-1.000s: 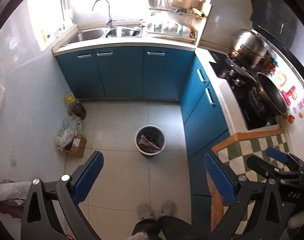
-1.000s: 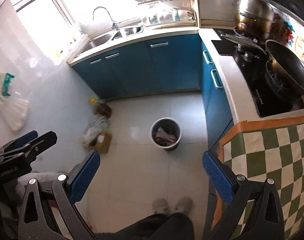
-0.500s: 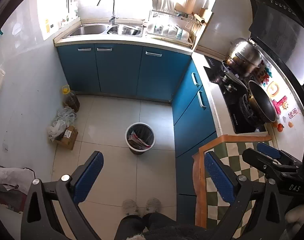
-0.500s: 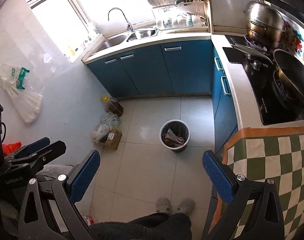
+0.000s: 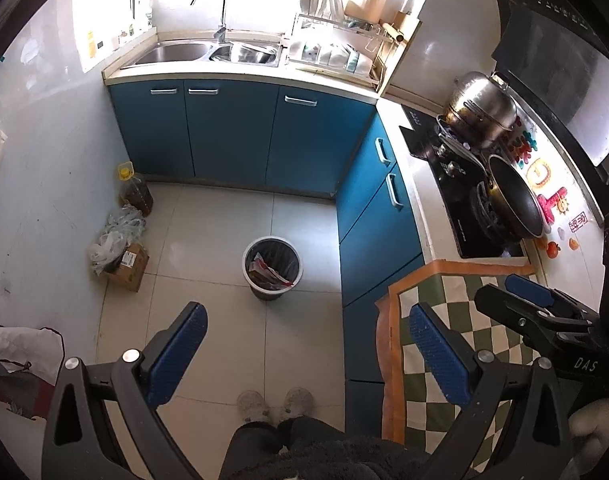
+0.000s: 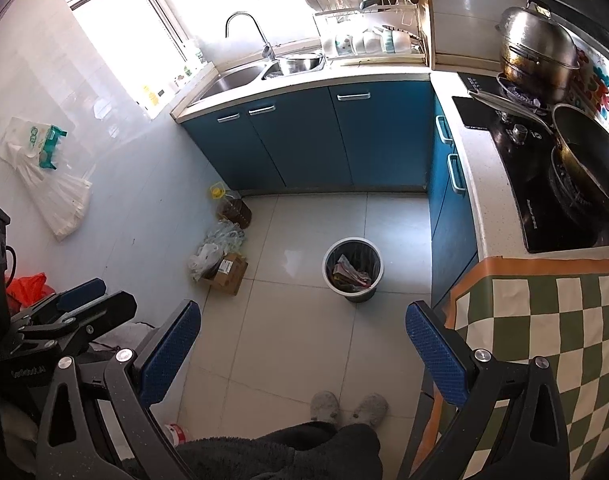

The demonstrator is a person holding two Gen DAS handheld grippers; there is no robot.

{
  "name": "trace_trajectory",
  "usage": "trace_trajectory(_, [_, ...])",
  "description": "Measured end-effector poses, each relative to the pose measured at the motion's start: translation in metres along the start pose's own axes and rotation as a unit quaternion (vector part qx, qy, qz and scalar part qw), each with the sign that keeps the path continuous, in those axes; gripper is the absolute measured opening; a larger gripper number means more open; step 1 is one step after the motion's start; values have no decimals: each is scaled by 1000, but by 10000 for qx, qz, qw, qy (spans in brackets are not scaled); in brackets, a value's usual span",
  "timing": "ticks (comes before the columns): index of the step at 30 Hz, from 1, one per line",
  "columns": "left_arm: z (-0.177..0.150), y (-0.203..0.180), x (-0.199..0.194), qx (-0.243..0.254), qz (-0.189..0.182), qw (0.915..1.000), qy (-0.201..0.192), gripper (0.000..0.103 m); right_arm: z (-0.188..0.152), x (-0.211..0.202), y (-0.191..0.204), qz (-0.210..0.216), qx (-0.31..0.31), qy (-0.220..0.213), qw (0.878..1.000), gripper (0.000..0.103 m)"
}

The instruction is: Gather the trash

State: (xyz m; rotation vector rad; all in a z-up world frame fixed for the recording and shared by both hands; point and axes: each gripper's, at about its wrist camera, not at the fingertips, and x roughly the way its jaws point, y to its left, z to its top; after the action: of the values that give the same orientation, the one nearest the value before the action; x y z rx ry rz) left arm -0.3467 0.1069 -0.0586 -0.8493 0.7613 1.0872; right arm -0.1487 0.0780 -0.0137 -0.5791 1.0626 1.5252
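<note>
A round bin (image 5: 273, 267) with a black liner and some wrappers inside stands on the tiled floor (image 5: 224, 240), in front of the blue cabinets; the right wrist view shows the bin (image 6: 353, 268) too. My left gripper (image 5: 306, 346) is held high above the floor, open, nothing between its blue pads. My right gripper (image 6: 302, 344) is open and empty as well, beside the checked cloth (image 6: 544, 340). Each gripper appears at the edge of the other's view.
A cardboard box (image 5: 127, 266) with plastic bags (image 5: 114, 236) and an oil bottle (image 5: 135, 194) sit by the left wall. A stove with a wok (image 5: 514, 200) and steel pot (image 5: 480, 110) lines the right counter. The person's slippered feet (image 5: 274, 402) stand below.
Both grippers have risen and pulled back, so the bin and floor look smaller and farther. Both stay open.
</note>
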Motion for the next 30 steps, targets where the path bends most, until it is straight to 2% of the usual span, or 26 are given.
trace_trajectory(18, [-8, 4, 0, -66, 109, 9998, 162, 103, -11, 5, -6, 158, -115, 239, 9995, 103])
trace_trajectory(30, [-6, 8, 0, -77, 117, 9997, 176, 103, -10, 11, -3, 120, -157, 315, 9993, 103])
